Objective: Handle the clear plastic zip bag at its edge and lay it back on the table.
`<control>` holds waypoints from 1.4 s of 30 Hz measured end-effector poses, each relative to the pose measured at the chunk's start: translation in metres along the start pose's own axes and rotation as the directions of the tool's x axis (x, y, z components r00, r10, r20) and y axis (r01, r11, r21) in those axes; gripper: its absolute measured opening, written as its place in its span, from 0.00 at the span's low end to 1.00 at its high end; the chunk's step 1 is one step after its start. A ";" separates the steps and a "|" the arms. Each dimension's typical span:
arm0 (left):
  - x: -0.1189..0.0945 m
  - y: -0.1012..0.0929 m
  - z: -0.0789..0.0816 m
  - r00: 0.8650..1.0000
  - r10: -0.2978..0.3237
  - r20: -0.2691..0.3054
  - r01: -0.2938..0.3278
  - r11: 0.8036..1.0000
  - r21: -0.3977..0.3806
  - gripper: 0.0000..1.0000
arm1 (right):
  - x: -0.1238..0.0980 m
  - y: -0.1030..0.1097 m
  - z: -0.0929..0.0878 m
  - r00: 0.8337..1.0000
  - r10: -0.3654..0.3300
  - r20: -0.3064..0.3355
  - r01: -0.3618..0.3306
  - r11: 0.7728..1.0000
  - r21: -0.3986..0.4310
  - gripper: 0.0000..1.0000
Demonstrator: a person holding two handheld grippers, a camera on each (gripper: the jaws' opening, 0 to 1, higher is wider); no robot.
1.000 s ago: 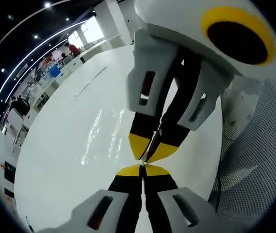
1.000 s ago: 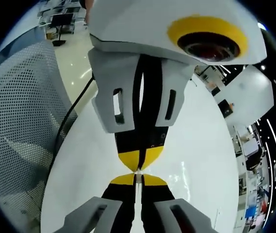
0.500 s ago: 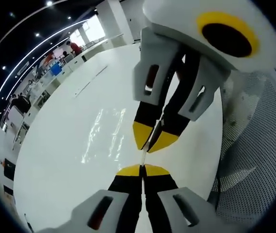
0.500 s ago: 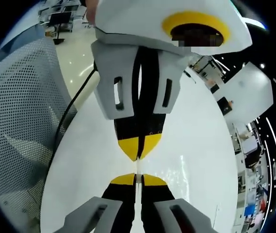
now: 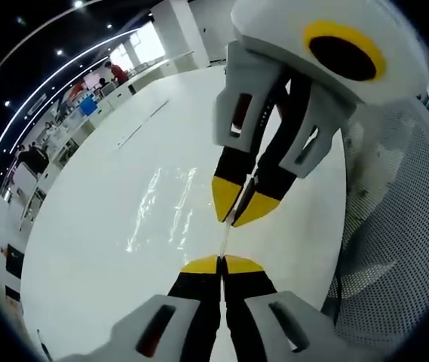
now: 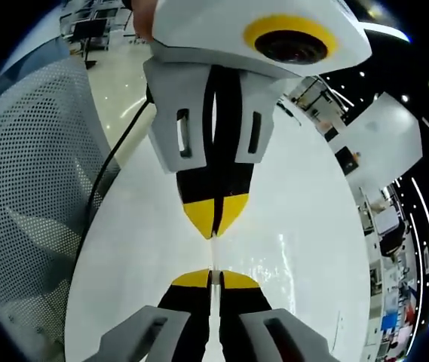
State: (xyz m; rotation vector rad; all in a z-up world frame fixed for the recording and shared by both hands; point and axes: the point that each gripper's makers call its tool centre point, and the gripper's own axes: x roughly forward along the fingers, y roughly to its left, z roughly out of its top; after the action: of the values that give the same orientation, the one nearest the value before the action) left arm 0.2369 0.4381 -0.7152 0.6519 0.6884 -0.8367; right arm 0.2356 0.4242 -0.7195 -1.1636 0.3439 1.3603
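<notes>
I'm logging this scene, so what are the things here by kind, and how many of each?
Grippers: 2, left gripper and right gripper
Clear zip bag: 1
White table: 1
Mesh chair: 1
Total: 5

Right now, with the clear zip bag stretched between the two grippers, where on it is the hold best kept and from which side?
At its thin top edge. The clear zip bag hangs as a flat sheet over the white table, so jaws closing across the edge from opposite ends suit it: left gripper and right gripper each look shut on that strip, tips facing.
</notes>
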 end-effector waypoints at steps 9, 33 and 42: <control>0.003 0.001 0.000 1.000 -0.005 0.002 0.005 1.000 -0.028 0.00 | -0.002 0.000 -0.005 1.000 0.005 -0.005 -0.005 1.000 0.017 0.00; 0.002 -0.004 -0.005 1.000 -0.017 -0.009 0.016 0.999 -0.033 0.00 | -0.008 0.005 -0.009 1.000 0.004 -0.023 -0.004 1.000 0.007 0.00; 0.001 -0.003 -0.007 1.000 -0.018 -0.012 0.018 0.999 -0.030 0.00 | -0.010 0.005 -0.011 1.000 -0.002 -0.028 0.002 1.000 0.006 0.00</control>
State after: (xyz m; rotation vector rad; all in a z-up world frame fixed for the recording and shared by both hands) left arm 0.2329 0.4408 -0.7212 0.6252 0.7175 -0.8380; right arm 0.2334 0.4088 -0.7191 -1.1784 0.3669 1.3418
